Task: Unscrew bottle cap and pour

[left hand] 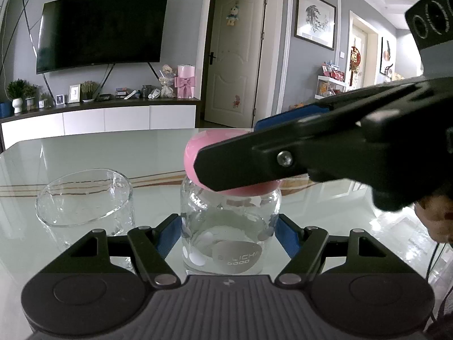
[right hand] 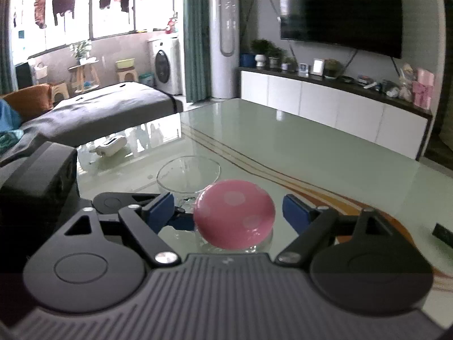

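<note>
A clear glass bottle (left hand: pixel 229 226) with white dots stands on the glass table (left hand: pixel 113 153), a little water in its bottom. My left gripper (left hand: pixel 228 236) is shut on its body, blue pads pressing both sides. A round pink dotted cap (right hand: pixel 235 215) sits on the bottle's neck. My right gripper (right hand: pixel 228 208) straddles the cap with its jaws open, and a gap shows between each pad and the cap. In the left wrist view the right gripper (left hand: pixel 226 144) reaches in from the right and covers part of the cap (left hand: pixel 209 140). An empty clear glass cup (left hand: pixel 85 198) stands left of the bottle.
The cup (right hand: pixel 188 175) lies just beyond the cap in the right wrist view. A white device (right hand: pixel 110 146) rests at the table's far left edge, and a black object (right hand: pixel 443 233) at its right. A person's hand (left hand: pixel 436 221) is at the right.
</note>
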The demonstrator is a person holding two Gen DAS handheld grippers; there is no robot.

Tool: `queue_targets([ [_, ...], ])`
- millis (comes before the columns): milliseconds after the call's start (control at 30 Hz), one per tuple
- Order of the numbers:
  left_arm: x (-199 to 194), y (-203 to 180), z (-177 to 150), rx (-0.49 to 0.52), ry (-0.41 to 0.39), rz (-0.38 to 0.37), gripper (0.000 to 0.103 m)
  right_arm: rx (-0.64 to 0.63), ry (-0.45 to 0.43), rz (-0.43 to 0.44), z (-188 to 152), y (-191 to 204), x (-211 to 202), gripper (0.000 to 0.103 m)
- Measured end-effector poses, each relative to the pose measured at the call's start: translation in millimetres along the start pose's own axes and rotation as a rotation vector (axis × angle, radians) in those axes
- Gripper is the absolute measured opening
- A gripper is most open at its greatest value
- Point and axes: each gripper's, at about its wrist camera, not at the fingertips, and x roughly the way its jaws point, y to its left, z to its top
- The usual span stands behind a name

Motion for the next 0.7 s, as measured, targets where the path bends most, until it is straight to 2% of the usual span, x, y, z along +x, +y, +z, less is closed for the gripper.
queue_targets([
  [133,0,0,0,-0.003,0.000,-0.002,0.075,0.020,0.002,-0.085,-1,8,3,0.086],
  [267,0,1,0,-0.003,0.000,-0.002,0.075,0.010,0.012,-0.135,-2,16,9,0.086],
  [700,0,1,0,-0.002,0.000,-0.001,0.076,0.037,0.021,-0.189,1,24,22,0.071],
])
